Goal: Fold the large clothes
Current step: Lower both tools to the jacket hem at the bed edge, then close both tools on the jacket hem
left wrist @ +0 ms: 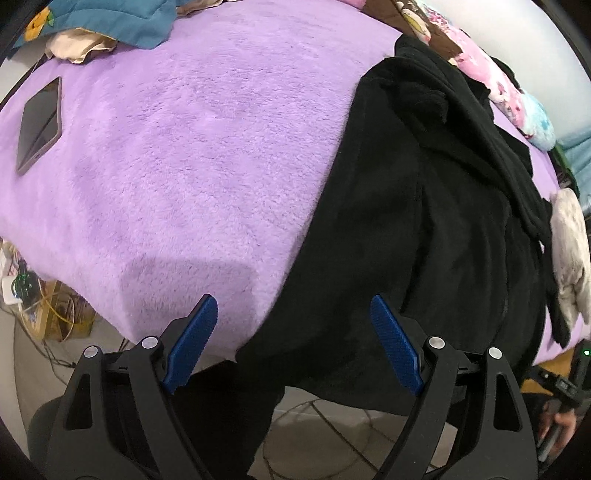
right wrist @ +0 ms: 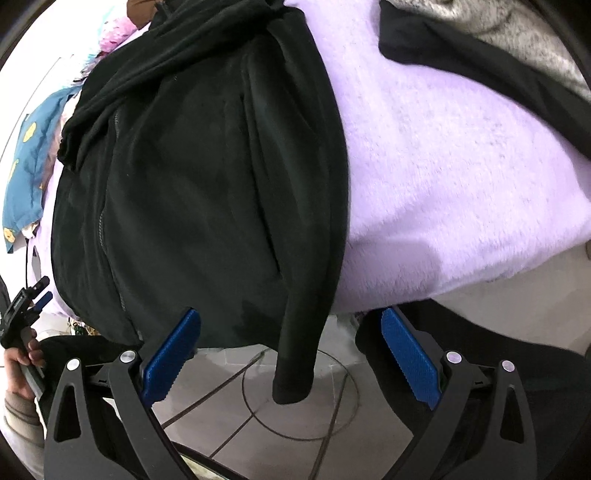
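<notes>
My left gripper (left wrist: 293, 334) points steeply down at the near edge of the bed, its blue pads (left wrist: 192, 343) spread wide with nothing pinched between them. In the gap, the hem of the black fleece jacket (left wrist: 424, 229) hangs over the edge of the purple plush blanket (left wrist: 192, 155); neither pad touches the cloth. From the left wrist view the jacket fills the stretch from 1 o'clock down to 5 o'clock, lying lengthwise on the blanket. A dark tablet (left wrist: 38, 127) lies flat on the blanket at 9 o'clock, well apart from the jacket, and a teal quilt (left wrist: 110, 22) is bunched at 11 o'clock.

My right gripper (right wrist: 291, 356) also stands wide open and empty. One black sleeve (right wrist: 295, 369) of the jacket dangles off the bed edge between its pads, touching neither, its cuff hanging over the tiled floor (right wrist: 258, 424). In this view the jacket body runs from 12 o'clock to the centre, with blanket at 3 o'clock and a grey furry cloth (right wrist: 517, 29) at 1 o'clock.
</notes>
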Available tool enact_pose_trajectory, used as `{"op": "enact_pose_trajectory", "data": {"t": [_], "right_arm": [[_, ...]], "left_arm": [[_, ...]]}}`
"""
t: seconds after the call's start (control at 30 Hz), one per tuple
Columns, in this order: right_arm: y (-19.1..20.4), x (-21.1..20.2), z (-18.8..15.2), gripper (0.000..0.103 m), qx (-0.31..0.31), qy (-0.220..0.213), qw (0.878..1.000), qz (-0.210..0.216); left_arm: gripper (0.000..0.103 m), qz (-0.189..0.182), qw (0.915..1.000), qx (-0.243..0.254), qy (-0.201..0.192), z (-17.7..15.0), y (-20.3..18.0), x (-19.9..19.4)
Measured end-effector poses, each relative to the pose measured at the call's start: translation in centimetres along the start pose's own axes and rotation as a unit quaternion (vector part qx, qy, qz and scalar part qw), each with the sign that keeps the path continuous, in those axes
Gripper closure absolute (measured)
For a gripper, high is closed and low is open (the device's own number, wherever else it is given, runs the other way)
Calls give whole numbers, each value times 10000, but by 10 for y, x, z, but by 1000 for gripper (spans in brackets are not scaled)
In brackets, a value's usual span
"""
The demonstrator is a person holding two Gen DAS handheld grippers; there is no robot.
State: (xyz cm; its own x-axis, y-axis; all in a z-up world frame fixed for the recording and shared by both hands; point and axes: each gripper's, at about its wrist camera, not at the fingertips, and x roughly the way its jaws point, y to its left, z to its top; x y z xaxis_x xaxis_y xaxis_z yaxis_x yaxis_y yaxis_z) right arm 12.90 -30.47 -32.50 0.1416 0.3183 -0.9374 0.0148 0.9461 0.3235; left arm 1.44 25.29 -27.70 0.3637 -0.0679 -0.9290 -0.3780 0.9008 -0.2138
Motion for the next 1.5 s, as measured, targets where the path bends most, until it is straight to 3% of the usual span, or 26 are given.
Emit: {"op": "enact_pose_trajectory", "data": {"t": [0.23, 0.5, 0.8, 0.93, 1.2, 1.3, 1.5], "right_arm": [[0, 17, -7, 7, 94, 286, 9995, -21], [-4, 39, -10, 7, 366, 675, 9970, -8], [5, 65, -13, 12, 294, 1119, 9932, 152], [6, 69, -13, 13, 360, 1146, 9924, 256], [10, 80, -19, 45, 341, 1275, 9904, 418], [13, 81, -24, 51, 291, 1273, 9905, 422], [20, 80, -21, 52, 279, 1274, 9902, 505]], "left_arm": [[23, 161, 9996, -181, 169, -1, 10, 15], [23, 249, 9989, 61, 392, -5, 3, 28], [23, 146, 9977, 85, 653, -10, 1, 34], [30, 34, 9974, 34, 716, -12, 4, 34], [45, -71, 9970, -8, 775, -16, 4, 31], [49, -29, 9967, 57, 807, -15, 1, 30], [55, 20, 9963, 107, 857, -14, -3, 26]]}}
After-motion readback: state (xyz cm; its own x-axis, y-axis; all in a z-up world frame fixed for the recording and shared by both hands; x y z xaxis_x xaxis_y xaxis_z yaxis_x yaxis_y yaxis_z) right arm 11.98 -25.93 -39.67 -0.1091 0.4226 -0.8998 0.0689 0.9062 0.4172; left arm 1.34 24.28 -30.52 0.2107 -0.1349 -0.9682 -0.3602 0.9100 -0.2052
